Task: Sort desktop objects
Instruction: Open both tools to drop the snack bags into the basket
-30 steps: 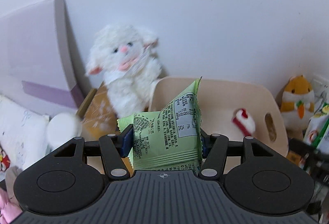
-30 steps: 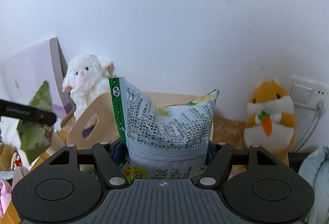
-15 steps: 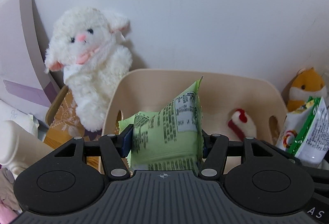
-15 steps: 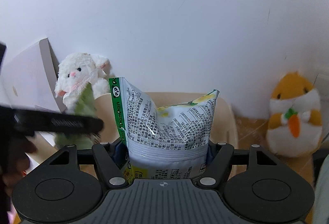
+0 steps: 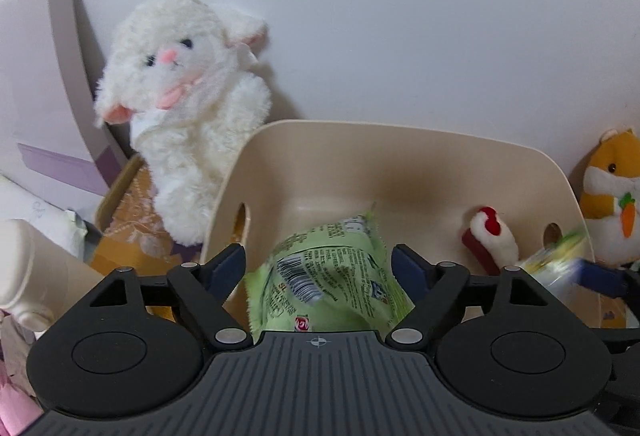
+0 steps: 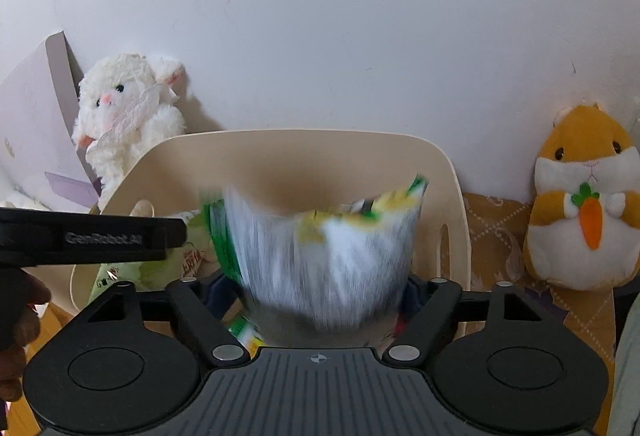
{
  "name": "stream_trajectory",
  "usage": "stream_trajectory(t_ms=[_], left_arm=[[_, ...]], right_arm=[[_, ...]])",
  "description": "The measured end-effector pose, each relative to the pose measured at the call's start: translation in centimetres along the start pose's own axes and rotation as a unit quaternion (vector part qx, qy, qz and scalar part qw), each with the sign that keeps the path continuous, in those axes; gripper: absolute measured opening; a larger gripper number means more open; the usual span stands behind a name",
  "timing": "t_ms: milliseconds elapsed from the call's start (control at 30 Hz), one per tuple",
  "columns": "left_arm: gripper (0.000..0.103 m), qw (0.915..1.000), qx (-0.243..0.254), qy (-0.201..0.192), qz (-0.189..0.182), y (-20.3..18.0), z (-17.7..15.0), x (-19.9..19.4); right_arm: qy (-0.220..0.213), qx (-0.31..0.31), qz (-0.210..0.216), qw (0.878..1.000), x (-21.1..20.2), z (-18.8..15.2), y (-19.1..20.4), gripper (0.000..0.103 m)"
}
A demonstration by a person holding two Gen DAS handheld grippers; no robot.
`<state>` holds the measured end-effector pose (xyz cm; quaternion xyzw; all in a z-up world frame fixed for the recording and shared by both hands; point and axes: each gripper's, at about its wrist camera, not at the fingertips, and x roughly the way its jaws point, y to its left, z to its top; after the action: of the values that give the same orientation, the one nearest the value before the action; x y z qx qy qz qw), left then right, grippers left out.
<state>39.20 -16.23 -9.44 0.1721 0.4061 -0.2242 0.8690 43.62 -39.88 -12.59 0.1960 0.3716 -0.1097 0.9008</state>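
Note:
A beige bin point(image 5: 400, 151) stands against the wall; it also shows in the right wrist view point(image 6: 304, 151). My left gripper point(image 5: 318, 262) is open over the bin, and the light green snack packet point(image 5: 328, 276) lies loose between its fingers, dropping into the bin. My right gripper point(image 6: 316, 288) hangs over the same bin with its jaws spread, and the white and green snack bag point(image 6: 320, 252) between them is motion-blurred, falling. A small red and white plush point(image 5: 490, 236) lies in the bin's right side.
A white lamb plush point(image 5: 180, 107) sits left of the bin, with a purple-grey box point(image 5: 40, 95) beside it. An orange hamster plush point(image 6: 584, 203) sits right of the bin. A cream bottle point(image 5: 36, 276) lies at the left. The wall is close behind.
Both grippers moved over the bin and opened. The green packet and the white snack bag were let go and are dropping into the bin.

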Motion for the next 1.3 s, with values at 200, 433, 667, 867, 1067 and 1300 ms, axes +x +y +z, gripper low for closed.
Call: stream_trajectory(t_ms=[200,433,667,867,1067,1300], left_arm=[[0.083,0.9997,0.007,-0.02,0.012,0.6,0.3,-1.9],[0.083,0.9986,0.022,-0.043,-0.021,2.1,-1.0,-5.4],[0.083,0.9937,0.087,-0.044,-0.056,4.2,-3.6,-8.4],[0.083,0.9868,0.139,-0.036,-0.075,6.6,-6.4,-9.3],[0.083,0.9801,0.167,-0.027,-0.103,9.6,-9.2,-9.2],[0.083,0.9708,0.204,-0.027,-0.123,12.1,-12.9,-8.6]], right_arm=[[-0.011,-0.007,0.011,1.0,-1.1,0.4,0.2,0.101],[-0.032,0.01,-0.026,0.999,-5.3,-0.1,0.8,0.103],[-0.045,0.048,-0.065,0.996,-10.9,-2.7,1.2,0.103],[-0.047,0.058,-0.093,0.993,-14.2,-5.9,1.8,0.103],[-0.035,0.054,-0.136,0.989,-16.1,-9.3,2.7,0.103],[0.009,0.064,-0.18,0.981,-15.9,-14.4,3.4,0.103]])
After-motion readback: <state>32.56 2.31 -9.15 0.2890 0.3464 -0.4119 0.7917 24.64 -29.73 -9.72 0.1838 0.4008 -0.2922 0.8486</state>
